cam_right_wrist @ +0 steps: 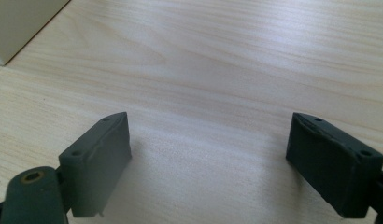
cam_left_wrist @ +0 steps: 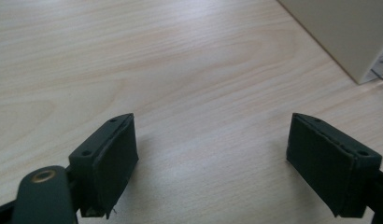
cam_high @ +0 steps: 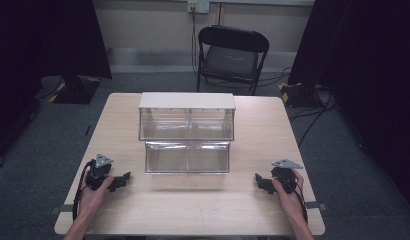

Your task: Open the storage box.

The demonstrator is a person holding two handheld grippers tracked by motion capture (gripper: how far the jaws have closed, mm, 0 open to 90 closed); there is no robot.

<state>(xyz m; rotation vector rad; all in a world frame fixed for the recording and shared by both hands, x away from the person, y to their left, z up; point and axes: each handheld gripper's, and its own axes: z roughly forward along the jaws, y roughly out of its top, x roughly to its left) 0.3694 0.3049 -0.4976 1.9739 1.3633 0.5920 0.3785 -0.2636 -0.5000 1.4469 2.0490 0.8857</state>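
Across the middle of the bench (cam_high: 253, 210) I see the biggest thing on it, a clear two-tier bin (cam_high: 187, 134) with a pale lid on its upper tier; I take every place from that bin. Its lower tier steps out toward the person, its upper tier sits behind and above, and both look see-through (I cannot tell whether anything lies inside). Beyond the bin, off the bench and on the grey floor, stands a black folding chair (cam_high: 232, 55).

Near-left of the bin, well apart from its lower front corner, my left hand-held gripper (cam_high: 124, 178) rests low over the wood in the person's left hand (cam_high: 95, 192), pointing inward. From its own camera I see its jaws spread wide with bare wood between them, and a pale corner of the bin at the upper right.

Near-right of the bin, likewise well apart from it, the right hand-held gripper (cam_high: 259, 180) sits in the right hand (cam_high: 287, 192), pointing inward too. Its jaws also stand wide apart around nothing (the bin's pale edge shows at the upper left there).
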